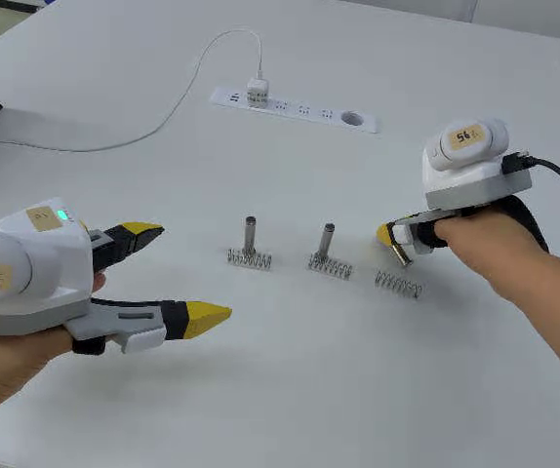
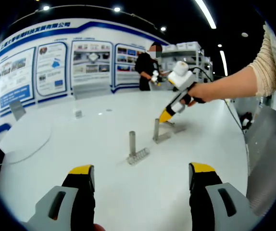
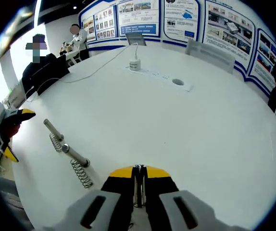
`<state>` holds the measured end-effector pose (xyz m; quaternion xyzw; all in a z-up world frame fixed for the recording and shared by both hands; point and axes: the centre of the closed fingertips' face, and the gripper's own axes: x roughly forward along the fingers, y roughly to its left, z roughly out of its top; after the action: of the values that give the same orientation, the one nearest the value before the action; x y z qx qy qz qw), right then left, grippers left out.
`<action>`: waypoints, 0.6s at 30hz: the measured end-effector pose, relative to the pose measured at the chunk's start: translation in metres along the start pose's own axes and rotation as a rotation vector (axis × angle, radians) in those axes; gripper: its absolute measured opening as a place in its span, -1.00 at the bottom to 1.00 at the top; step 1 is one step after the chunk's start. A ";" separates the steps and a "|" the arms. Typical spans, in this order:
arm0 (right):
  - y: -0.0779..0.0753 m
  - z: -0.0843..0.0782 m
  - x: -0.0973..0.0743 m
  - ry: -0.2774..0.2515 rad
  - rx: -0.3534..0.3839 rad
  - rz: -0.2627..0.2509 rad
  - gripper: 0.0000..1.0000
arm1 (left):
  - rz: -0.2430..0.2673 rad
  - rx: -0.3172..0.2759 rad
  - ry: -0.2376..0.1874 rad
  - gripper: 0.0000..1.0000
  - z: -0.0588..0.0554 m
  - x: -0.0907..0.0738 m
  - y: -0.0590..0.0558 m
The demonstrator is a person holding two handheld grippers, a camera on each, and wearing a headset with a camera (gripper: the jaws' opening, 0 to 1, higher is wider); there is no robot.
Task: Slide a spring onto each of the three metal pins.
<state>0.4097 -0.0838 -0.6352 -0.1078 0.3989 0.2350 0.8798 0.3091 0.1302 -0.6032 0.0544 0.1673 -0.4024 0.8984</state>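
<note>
The white workbench [image 1: 290,390] carries three springs, all lying flat: the first spring [image 1: 249,259] at the foot of the left pin [image 1: 250,232], the second spring [image 1: 331,265] by the middle pin [image 1: 326,239], and the third spring [image 1: 398,284] loose near the right gripper [image 1: 392,237]. Both of those pins stand upright. The right gripper's jaws are clamped on the third pin [image 1: 401,255]. By the look of it no spring is threaded yet, so all three remain. The left gripper [image 1: 184,273] hovers empty, jaws wide.

Table [image 1: 290,390] holds two pins [image 1: 250,232], three springs [image 1: 250,259], and seemingly a power strip [image 1: 295,107].
</note>
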 end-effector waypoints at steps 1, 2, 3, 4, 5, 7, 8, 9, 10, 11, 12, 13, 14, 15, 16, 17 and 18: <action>0.000 0.000 -0.002 -0.005 -0.003 -0.002 -0.83 | -0.001 0.002 0.000 0.63 0.000 0.000 -0.001; 0.000 0.001 -0.004 -0.010 -0.005 -0.002 -0.83 | -0.002 0.003 0.000 0.63 0.000 0.001 -0.001; 0.001 0.000 -0.008 -0.014 -0.007 -0.003 -0.83 | -0.004 0.003 -0.002 0.63 0.001 0.001 -0.002; 0.001 0.000 -0.009 -0.020 -0.008 -0.004 -0.83 | -0.005 0.004 -0.003 0.63 0.002 0.001 -0.002; 0.001 -0.001 -0.013 -0.027 -0.007 -0.007 -0.83 | -0.006 0.006 -0.004 0.63 0.003 0.002 -0.003; 0.001 -0.002 -0.017 -0.035 -0.009 -0.010 -0.83 | -0.008 0.007 -0.006 0.63 0.004 0.002 -0.003; 0.001 -0.003 -0.019 -0.042 -0.012 -0.013 -0.83 | -0.010 0.008 -0.008 0.63 0.005 0.003 -0.004; 0.001 -0.003 -0.021 -0.045 -0.014 -0.014 -0.83 | -0.010 0.009 -0.008 0.63 0.005 0.003 -0.004; 0.001 -0.003 -0.023 -0.051 -0.016 -0.017 -0.83 | -0.012 0.011 -0.008 0.63 0.005 0.003 -0.004; 0.001 -0.003 -0.025 -0.056 -0.020 -0.020 -0.83 | -0.012 0.013 -0.008 0.63 0.005 0.003 -0.004; 0.001 -0.003 -0.026 -0.060 -0.022 -0.021 -0.83 | -0.013 0.013 -0.008 0.63 0.005 0.003 -0.005; 0.002 -0.003 -0.028 -0.062 -0.023 -0.021 -0.83 | -0.014 0.013 -0.009 0.63 0.006 0.004 -0.005; 0.002 -0.003 -0.029 -0.066 -0.025 -0.022 -0.83 | -0.014 0.014 -0.011 0.63 0.006 0.004 -0.005; 0.003 -0.003 -0.030 -0.073 -0.023 -0.023 -0.83 | -0.015 0.015 -0.011 0.63 0.007 0.004 -0.005; 0.003 -0.004 -0.031 -0.076 -0.022 -0.022 -0.83 | -0.015 0.016 -0.011 0.63 0.007 0.004 -0.006; 0.004 -0.004 -0.031 -0.079 -0.022 -0.022 -0.83 | -0.015 0.017 -0.011 0.63 0.007 0.004 -0.006; 0.004 -0.004 -0.032 -0.081 -0.024 -0.023 -0.83 | -0.015 0.016 -0.012 0.63 0.008 0.004 -0.006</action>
<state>0.3869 -0.0919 -0.6138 -0.1135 0.3586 0.2337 0.8966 0.3090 0.1217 -0.5970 0.0580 0.1589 -0.4110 0.8958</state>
